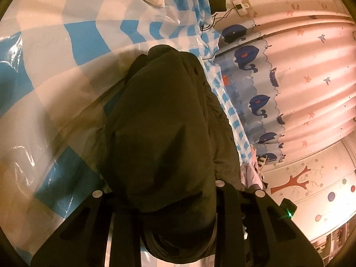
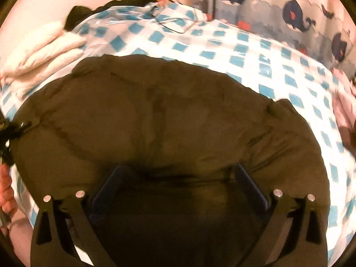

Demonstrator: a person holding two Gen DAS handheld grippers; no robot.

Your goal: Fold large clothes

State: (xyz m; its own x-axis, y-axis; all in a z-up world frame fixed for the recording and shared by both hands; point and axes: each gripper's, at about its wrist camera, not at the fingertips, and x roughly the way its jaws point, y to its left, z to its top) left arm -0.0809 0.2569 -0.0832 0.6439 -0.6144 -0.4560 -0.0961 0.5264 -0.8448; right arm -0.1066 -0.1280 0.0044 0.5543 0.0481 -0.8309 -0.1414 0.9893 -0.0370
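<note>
The bed [image 2: 255,66], spread with a glossy blue-and-white checked plastic cover, carries everything here. On it lies the large dark olive padded coat [image 2: 155,115], bulky and rounded, filling most of the right wrist view and draping toward that camera.

The coat looks only partly folded, as a judgement: its bulk is gathered into a thick mound with no neat rectangle yet, so squaring and flattening the bundle seem left to do.

The right gripper [image 2: 178,175] has its jaws spread wide, with a fold of the coat lying between them; whether the blue pads [image 2: 249,187] press on it cannot be told. The left gripper [image 1: 160,202] is buried under coat fabric, its jaws narrow and apparently pinching a bunched edge, though the tips are hidden.

The left wrist view alone shows the pink curtain with stars [image 1: 311,77] and the wall sticker of a red tree [image 1: 296,180]. The right wrist view alone shows the coat's full breadth, the folded white quilted bedding [image 2: 40,53] beside it, and a bare hand [image 2: 6,191] at the left edge.
</note>
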